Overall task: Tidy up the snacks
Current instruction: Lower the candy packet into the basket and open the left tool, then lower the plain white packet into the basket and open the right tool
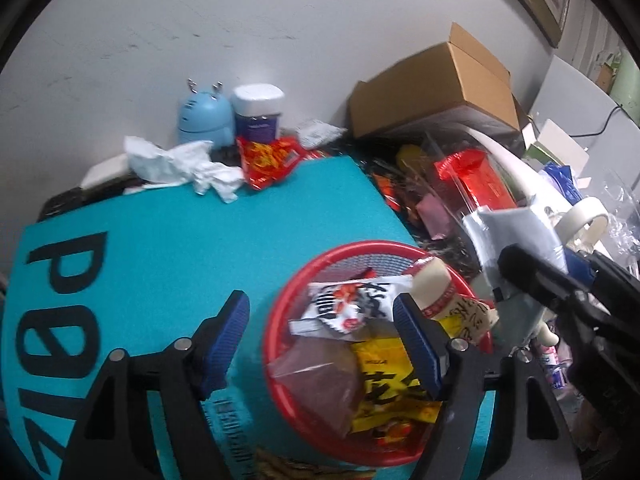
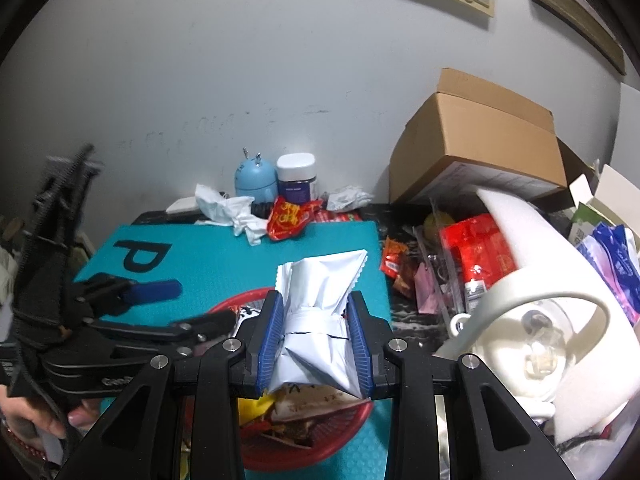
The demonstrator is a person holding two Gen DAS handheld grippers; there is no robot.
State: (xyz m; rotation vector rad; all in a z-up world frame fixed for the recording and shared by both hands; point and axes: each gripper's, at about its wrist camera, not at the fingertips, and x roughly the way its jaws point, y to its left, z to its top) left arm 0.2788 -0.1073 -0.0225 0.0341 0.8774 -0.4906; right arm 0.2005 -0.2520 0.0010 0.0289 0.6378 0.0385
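Observation:
A red mesh basket point(image 1: 276, 308) sits on a teal mat point(image 1: 160, 240) and holds several snack packets: a white one with black and red print point(image 1: 352, 304), a yellow one point(image 1: 384, 376) and a clear brownish one point(image 1: 320, 384). My left gripper point(image 1: 320, 340) hangs open over the basket's left half, and a cream stick packet point(image 1: 434, 284) lies just behind its right finger. My right gripper point(image 2: 316, 304) is shut on a silvery white packet point(image 2: 320, 280), held above the basket point(image 2: 348, 420). The left gripper's blue pad point(image 2: 156, 292) shows at the left of the right wrist view.
At the mat's far edge lie a red snack packet point(image 1: 268, 156), crumpled tissue point(image 1: 180, 164), a blue gadget point(image 1: 204, 116) and a white-lidded jar point(image 1: 258, 112). To the right are a cardboard box point(image 1: 440, 88), a red box point(image 1: 476, 176) amid clutter, and a white foam piece point(image 2: 560, 280).

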